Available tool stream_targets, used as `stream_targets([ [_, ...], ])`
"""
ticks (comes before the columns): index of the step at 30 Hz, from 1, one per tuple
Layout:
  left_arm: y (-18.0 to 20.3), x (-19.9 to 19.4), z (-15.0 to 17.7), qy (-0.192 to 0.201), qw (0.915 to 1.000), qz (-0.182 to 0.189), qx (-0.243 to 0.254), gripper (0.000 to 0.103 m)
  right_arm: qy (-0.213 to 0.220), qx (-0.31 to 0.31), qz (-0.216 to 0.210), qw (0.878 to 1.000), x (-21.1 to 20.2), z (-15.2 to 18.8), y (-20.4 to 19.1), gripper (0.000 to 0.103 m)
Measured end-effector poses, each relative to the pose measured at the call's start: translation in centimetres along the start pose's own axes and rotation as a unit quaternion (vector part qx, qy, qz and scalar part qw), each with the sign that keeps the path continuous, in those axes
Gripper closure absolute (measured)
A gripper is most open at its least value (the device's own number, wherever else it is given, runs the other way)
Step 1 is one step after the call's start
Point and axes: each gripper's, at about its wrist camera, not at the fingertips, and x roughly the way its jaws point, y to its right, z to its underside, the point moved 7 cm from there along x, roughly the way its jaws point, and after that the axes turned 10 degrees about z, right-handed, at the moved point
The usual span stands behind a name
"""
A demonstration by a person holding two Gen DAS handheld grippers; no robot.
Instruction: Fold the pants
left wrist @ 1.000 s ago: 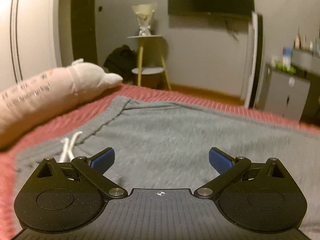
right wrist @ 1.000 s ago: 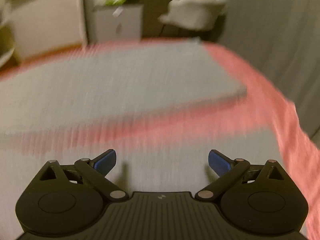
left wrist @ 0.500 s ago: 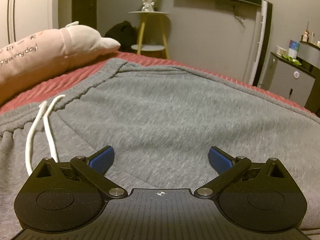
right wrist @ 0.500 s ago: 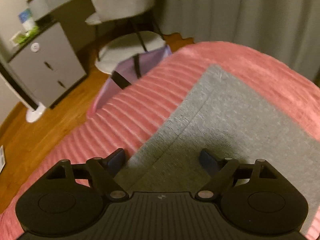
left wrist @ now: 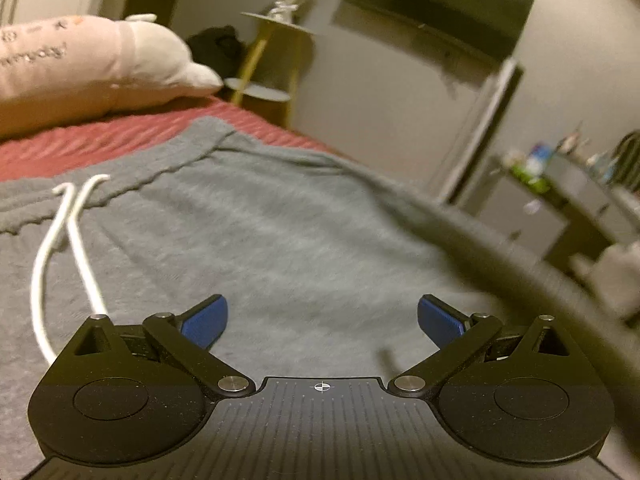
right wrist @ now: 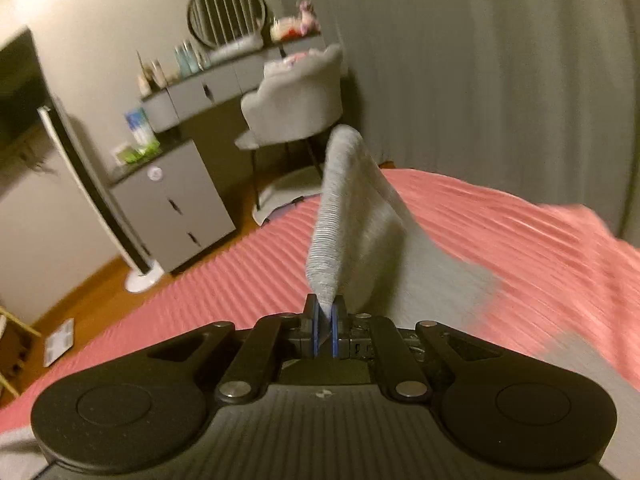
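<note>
Pinching the pants [right wrist: 352,216] cuff aloft, right claw [right wrist: 325,330]; left claw [left wrist: 320,320] spread wide.

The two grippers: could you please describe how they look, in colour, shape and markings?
Both match. The left gripper and right gripper have matte black bodies with ribbed centres, a small white crosshair mark, two round discs at the sides, black linkage arms with silver pivot pins, and blue ribbed pads. No cables, sleeves or hands show.
</note>
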Motion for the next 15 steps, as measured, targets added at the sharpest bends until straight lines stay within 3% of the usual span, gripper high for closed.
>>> stream_targets([
  [4,1.6,-1.1,-0.4,-0.001,0.9981,0.061,-0.01,0.0,-0.02,0.025,0.002,1.0,-6.9,7.2,8.2,0.096],
  [6,2.4,-1.4,-0.6,-0.006,0.9963,0.086,-0.007,0.0,-0.053,0.022,0.017,0.998,-7.0,10.9,11.3,0.091],
  [8,3.1,-1.4,-1.0,-0.023,0.994,0.107,-0.009,0.0,-0.099,0.07,0.023,0.992,-6.2,13.4,14.4,0.085],
  [10,3.1,-1.2,-1.4,-0.031,0.993,0.113,-0.019,0.0,-0.109,0.131,-0.009,0.985,-5.6,14.0,16.2,0.078],
  [12,2.6,-0.3,-2.1,-0.05,0.9917,0.113,-0.033,0.003,-0.109,0.178,-0.045,0.977,-5.0,13.7,17.1,0.058],
  [13,2.3,0.1,-2.4,-0.061,0.9902,0.118,-0.043,0.006,-0.112,0.196,-0.06,0.972,-4.6,13.4,17.3,0.055],
  [15,1.2,1.4,-3.3,-0.086,0.987,0.121,-0.061,0.024,-0.119,0.212,-0.07,0.968,-3.8,13.0,17.1,0.046],
])
